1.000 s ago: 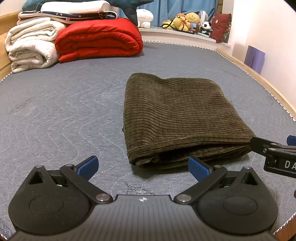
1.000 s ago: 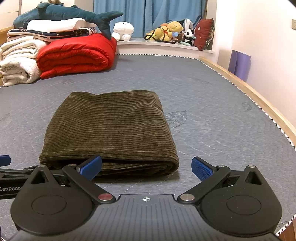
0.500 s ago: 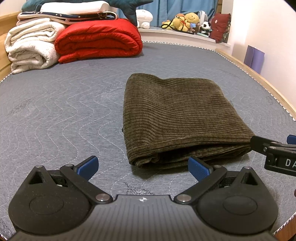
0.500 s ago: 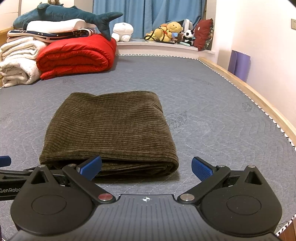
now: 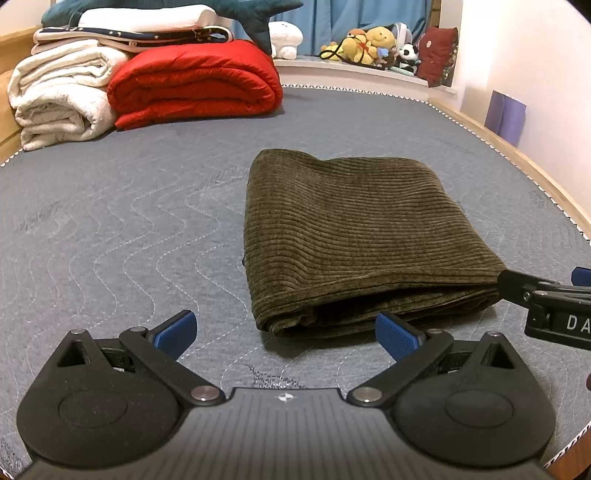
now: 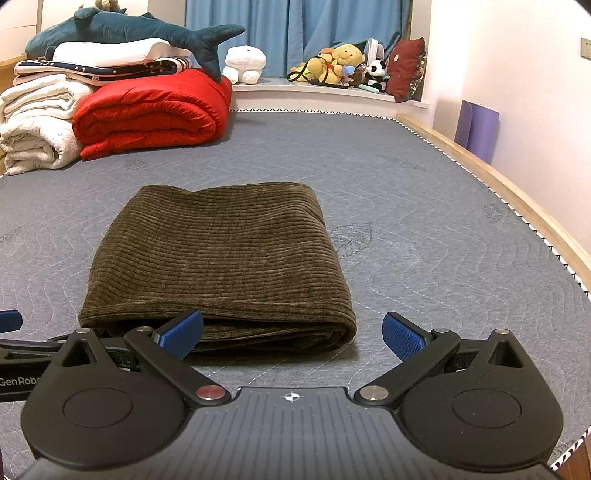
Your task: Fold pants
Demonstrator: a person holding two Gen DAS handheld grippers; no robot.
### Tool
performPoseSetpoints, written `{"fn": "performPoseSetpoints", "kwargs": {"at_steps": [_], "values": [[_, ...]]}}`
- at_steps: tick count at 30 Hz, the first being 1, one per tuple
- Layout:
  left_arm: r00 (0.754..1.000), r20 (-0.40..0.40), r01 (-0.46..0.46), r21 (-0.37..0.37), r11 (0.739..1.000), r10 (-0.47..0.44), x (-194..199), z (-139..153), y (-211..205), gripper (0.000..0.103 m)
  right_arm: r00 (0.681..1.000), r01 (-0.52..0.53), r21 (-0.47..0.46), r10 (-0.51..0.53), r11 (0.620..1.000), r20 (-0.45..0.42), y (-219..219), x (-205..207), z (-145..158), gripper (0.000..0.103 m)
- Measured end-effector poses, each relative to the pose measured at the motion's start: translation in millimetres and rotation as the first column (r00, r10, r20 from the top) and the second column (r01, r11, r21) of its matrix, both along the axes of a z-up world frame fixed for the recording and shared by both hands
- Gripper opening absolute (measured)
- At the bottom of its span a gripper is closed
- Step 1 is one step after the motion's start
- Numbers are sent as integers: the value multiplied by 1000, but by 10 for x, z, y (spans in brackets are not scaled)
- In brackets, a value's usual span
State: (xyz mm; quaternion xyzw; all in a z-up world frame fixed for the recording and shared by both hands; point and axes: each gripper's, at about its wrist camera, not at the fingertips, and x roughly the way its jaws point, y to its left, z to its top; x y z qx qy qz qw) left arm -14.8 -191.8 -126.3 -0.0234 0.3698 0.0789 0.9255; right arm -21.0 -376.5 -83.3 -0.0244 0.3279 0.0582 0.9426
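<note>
The dark olive corduroy pants (image 5: 354, 236) lie folded into a thick rectangle on the grey quilted mattress (image 5: 110, 229); they also show in the right wrist view (image 6: 221, 258). My left gripper (image 5: 286, 332) is open and empty, just in front of the pants' near left corner. My right gripper (image 6: 291, 332) is open and empty, just in front of the near right corner. Each gripper's side shows at the edge of the other's view.
A red duvet (image 5: 195, 85), white blankets (image 5: 59, 99) and a shark plush (image 6: 147, 33) are stacked at the far left. Soft toys (image 6: 340, 66) sit on the window ledge. The wooden bed rail (image 6: 517, 199) runs along the right.
</note>
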Motion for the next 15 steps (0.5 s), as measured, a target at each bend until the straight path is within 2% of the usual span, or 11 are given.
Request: {"fn": "performPoseSetpoints", "kwargs": {"at_steps": [15], "values": [[1000,8,13,4,1000,-13,-11,9,-8,103,1000,0,1,0,1000,0,-6,-4,7,102]]}}
